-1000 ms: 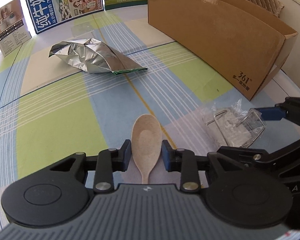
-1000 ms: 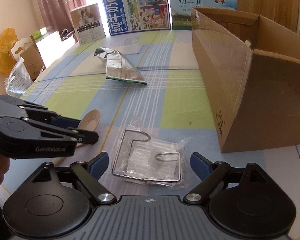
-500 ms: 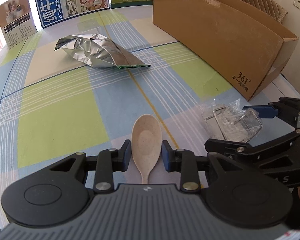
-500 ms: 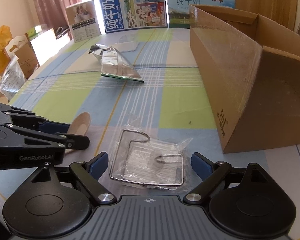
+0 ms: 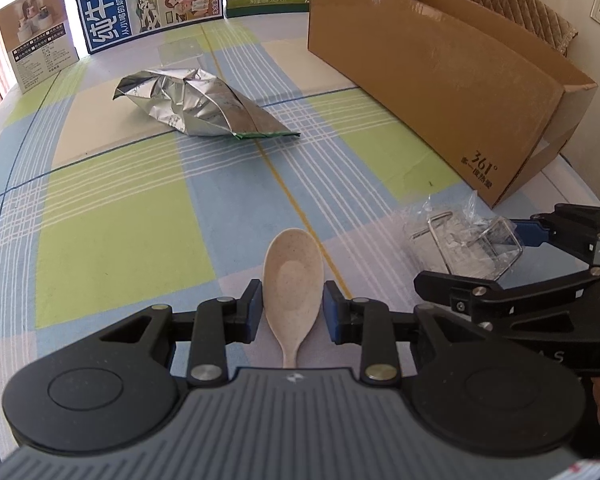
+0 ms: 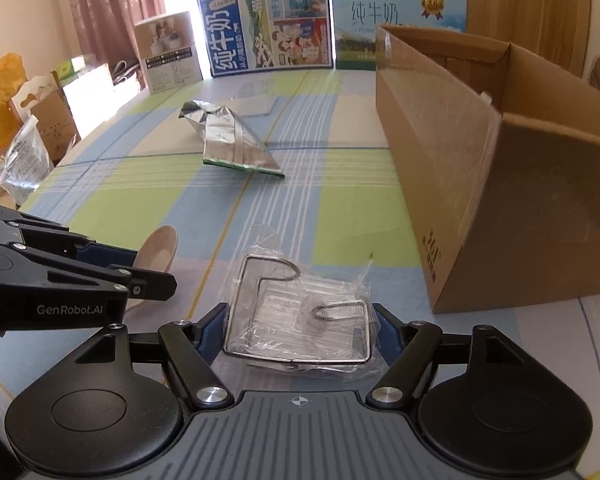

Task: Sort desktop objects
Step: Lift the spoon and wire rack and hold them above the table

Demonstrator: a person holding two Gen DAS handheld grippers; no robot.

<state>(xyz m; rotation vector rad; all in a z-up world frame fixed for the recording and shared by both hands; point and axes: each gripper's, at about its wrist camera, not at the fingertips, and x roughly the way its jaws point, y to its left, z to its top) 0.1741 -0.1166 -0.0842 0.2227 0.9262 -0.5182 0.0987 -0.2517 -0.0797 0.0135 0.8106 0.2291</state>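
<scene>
My left gripper [image 5: 292, 308] is shut on a beige spoon [image 5: 293, 280], its pads against the sides of the bowl, and holds it just above the checked tablecloth. The spoon [image 6: 160, 250] also shows in the right wrist view. My right gripper [image 6: 298, 334] has closed in on a wire rack wrapped in clear plastic [image 6: 300, 312], pads touching its two sides. The rack [image 5: 466, 248] lies right of the spoon in the left wrist view. A crumpled silver foil bag [image 5: 196, 104] lies farther back on the table.
A large open cardboard box [image 6: 500, 168] stands on the right side of the table. Milk cartons and printed boxes [image 6: 266, 26] stand along the far edge. Bags and a small carton [image 6: 24, 136] sit beyond the table's left edge.
My right gripper's fingers have closed inward from wide open onto the wire rack. My left gripper still holds the spoon and has risen slightly.
</scene>
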